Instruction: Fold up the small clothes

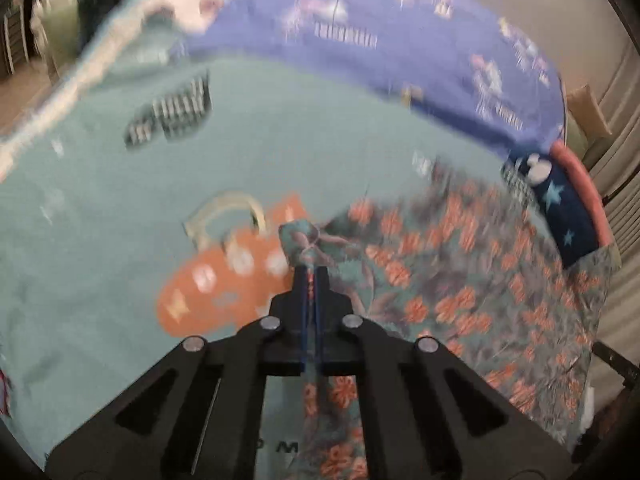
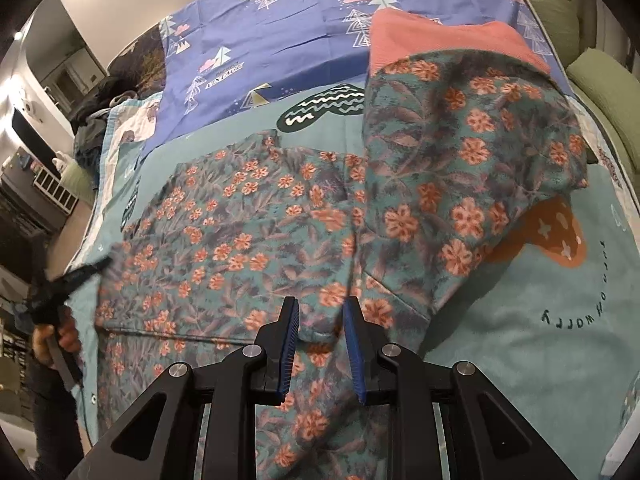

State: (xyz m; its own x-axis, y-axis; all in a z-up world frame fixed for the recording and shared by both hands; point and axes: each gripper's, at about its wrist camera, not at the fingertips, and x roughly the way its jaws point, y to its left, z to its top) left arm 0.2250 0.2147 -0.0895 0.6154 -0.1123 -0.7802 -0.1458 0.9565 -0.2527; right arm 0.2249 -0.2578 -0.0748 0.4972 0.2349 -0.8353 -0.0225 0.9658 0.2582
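A teal garment with orange flowers (image 2: 248, 232) lies spread on the bed; in the left wrist view (image 1: 460, 288) it fills the right side, blurred. My left gripper (image 1: 310, 270) is shut on a bunched corner of this floral garment, with cloth running back between the fingers. It also shows at the left of the right wrist view (image 2: 86, 270), blurred, at the garment's left edge. My right gripper (image 2: 320, 312) is open, with the garment's near edge lying between its blue pads (image 2: 290, 344). Its right part (image 2: 472, 152) is raised and folded over, with a pink lining (image 2: 440, 36).
The bed carries a teal sheet (image 2: 540, 360) with an orange heart print (image 2: 552, 236) and a purple sheet (image 2: 304, 28) with tree prints behind. A navy star-print item with a pink edge (image 1: 568, 216) lies at the right. Green cushions (image 2: 600, 92) sit far right.
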